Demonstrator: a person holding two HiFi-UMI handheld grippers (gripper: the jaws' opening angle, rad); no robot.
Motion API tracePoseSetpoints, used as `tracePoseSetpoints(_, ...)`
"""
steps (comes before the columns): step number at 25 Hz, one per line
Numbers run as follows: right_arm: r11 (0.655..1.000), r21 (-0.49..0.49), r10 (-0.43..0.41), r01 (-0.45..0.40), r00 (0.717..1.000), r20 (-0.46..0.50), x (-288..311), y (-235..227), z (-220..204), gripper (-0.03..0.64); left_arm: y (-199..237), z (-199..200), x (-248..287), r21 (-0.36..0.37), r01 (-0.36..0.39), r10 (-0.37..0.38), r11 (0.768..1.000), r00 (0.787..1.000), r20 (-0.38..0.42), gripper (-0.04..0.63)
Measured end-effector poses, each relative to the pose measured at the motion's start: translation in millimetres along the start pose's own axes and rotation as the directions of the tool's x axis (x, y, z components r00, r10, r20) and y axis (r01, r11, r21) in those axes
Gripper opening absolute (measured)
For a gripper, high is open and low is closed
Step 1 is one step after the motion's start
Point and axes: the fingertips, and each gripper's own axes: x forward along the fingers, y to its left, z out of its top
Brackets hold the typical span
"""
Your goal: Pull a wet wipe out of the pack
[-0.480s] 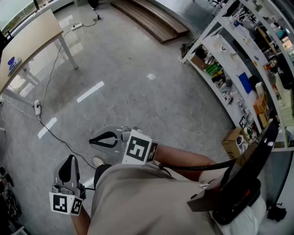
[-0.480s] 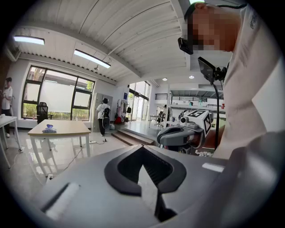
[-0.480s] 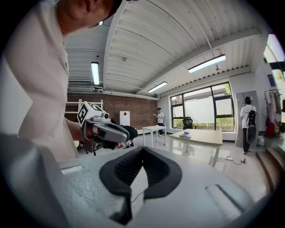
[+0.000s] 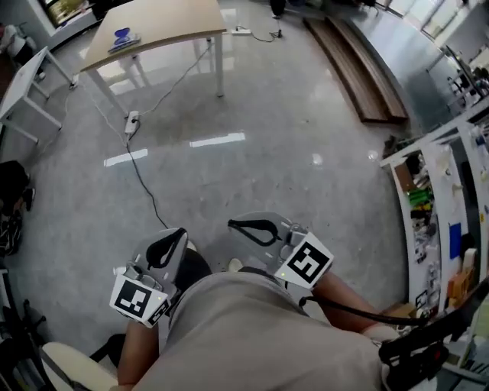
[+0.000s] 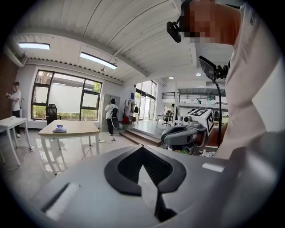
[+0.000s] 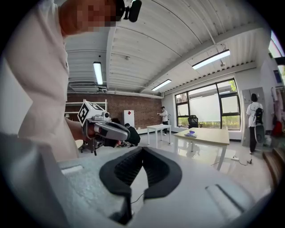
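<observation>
Both grippers have slid right, and the wooden table [image 4: 168, 23] now sits at the top left of the head view, with a small blue thing [image 4: 122, 34] on it, likely the wipe pack. No wipe is out yet, so every step is left. The left gripper [image 4: 170, 243] and right gripper [image 4: 248, 227] hang low at the bottom, far from the table, jaws pressed together on nothing.

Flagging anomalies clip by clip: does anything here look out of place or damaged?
Nothing spilled or damaged. Only oddity: the left tool and right tool are shut, empty, at the person's waist, well away from the table; a cable trails across the floor.
</observation>
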Motion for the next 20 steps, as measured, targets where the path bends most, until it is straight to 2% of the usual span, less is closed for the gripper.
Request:
tracePoseSetpoints(3, 0.998, 0.060, 0.017, -0.017, 1.000, -0.014, 45, -3, 9, 0.003, 44, -6, -26, -0.022, -0.041, 0.040, 0.999, 0.999, -0.015, 0.003)
tracePoseSetpoints(8, 0.999, 0.024, 0.024, -0.022, 0.998, -0.063, 109, -18, 10, 0.003, 110, -26, -46, -0.074, -0.062, 0.059, 0.995, 0.998, -0.036, 0.003)
tracePoseSetpoints(13, 0.999, 0.035, 0.031, -0.028, 0.994, -0.103, 202, -54, 23, 0.003, 208, -22, -32, -0.088, -0.042, 0.040, 0.995, 0.999, -0.015, 0.003)
tracePoseSetpoints(20, 0.999, 0.045, 0.036, -0.030, 0.989, -0.143, 331, -95, 52, 0.003, 341, 3, -35, -0.094, 0.027, -0.025, 0.995, 0.999, 0.027, 0.003)
